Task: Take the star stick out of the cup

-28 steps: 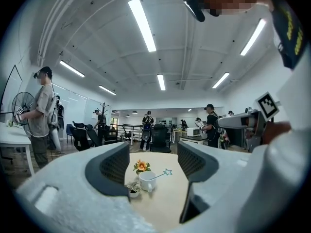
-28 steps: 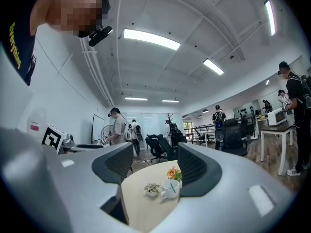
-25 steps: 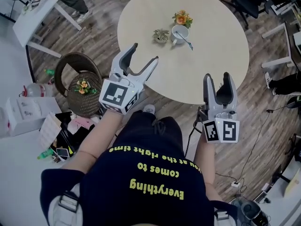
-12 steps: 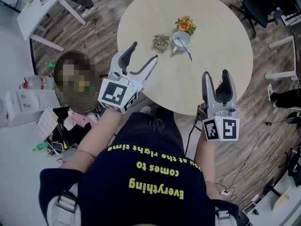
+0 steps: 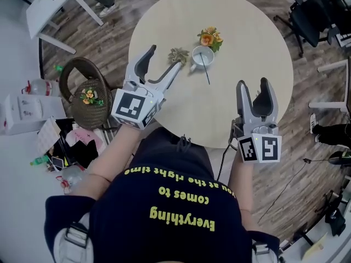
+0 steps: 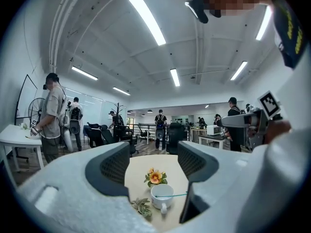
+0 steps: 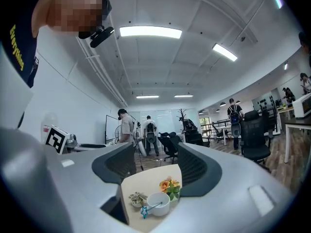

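Head view: star stick [image 5: 204,70] leans in the cup [image 5: 196,57], so nothing is done yet. Cup stands just ahead of my left tongs [image 5: 165,58], wide and empty; my right tongs [image 5: 253,85], also parted and empty, are well apart from it.

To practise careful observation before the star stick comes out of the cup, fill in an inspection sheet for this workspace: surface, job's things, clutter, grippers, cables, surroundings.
Surface: round beige table, bare apart from a few small things.
Job's things: white handled cup holds the thin blue star stick, which leans out over the rim.
Clutter: orange artificial flower and small green succulent beside the cup.
Grippers: left gripper and right gripper both open, empty, neither touching the cup.
Cables: dark cable hanging below the right gripper.
Surroundings: wood floor, brown wicker basket, floor litter, black office chairs, people standing.
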The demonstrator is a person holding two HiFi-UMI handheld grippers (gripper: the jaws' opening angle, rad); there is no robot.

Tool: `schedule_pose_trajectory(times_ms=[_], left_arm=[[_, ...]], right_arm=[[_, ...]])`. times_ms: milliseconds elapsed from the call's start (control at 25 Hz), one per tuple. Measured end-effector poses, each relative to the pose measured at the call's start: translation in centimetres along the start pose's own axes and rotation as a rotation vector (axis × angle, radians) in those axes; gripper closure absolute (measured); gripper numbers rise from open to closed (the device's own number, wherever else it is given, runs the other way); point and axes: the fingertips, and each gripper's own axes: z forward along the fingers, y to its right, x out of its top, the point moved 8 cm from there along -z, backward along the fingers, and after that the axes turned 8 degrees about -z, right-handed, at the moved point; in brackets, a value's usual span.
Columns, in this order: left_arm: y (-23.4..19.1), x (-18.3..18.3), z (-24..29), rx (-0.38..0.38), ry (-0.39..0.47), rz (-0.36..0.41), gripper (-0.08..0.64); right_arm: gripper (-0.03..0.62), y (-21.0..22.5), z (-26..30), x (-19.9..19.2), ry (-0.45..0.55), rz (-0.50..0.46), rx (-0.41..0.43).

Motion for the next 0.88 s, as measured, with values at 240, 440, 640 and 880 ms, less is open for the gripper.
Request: schedule_pose_trajectory(times_ms=[240, 440, 640, 880], left_arm=[[0.6, -0.3, 2.1, 0.005, -0.013, -0.01, 0.252], [0.2, -0.3, 3.9, -0.024, -0.02, -0.025, 0.252], [-0.7, -0.1, 5.3, -0.063, -0.029, -0.029, 0.252], [-1.9, 0.0, 6.1, -0.091, -0.028, -0.04, 0.252]], right_arm=[[0.315, 1.3, 1.0, -1.1, -0.026, 0.025, 0.021], [0.325, 1.8, 1.7, -1.3, -0.029, 0.041, 0.004], [0.325, 1.7, 2.3, -1.2, -0.039, 0.041, -0.035], [0.325, 0.5, 2.9, -1.3, -0.057, 0.042, -0.05]])
